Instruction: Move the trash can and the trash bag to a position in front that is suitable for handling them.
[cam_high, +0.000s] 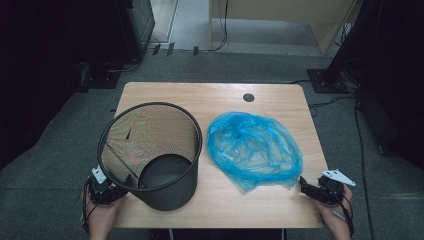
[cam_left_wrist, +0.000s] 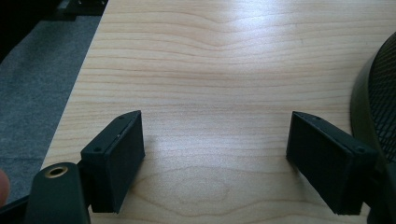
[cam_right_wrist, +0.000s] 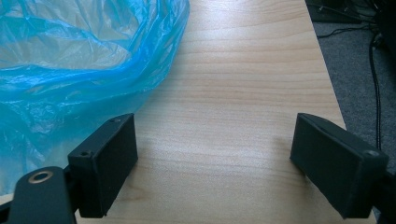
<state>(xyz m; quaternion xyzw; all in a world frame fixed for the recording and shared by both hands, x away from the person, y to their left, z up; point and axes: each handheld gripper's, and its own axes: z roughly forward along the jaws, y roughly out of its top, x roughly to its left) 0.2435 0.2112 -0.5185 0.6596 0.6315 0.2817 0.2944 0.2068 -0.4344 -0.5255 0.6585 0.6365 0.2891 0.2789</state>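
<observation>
Left claw (cam_left_wrist: 215, 154): you hold it at the desk's (cam_high: 270, 100) near left corner, jaws spread wide, nothing between them.
Right claw (cam_right_wrist: 215, 163): jaws wide apart, just beside the bag (near right corner).
Wire bin (cam_high: 150, 155): upright, desk's left half.
Blue plastic bag (cam_high: 252, 150): crumpled flat, right of bin.

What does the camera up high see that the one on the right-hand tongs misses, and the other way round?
The high view alone takes in the black mesh bin standing at the table's left, the left tongs beside it, the person's hands, and the grey floor all around. The right gripper view alone gives a close look along the right tongs, with the jaws spread wide over bare wood. Both share the crumpled blue plastic bag, the wooden table and cables on the floor at the right.
</observation>
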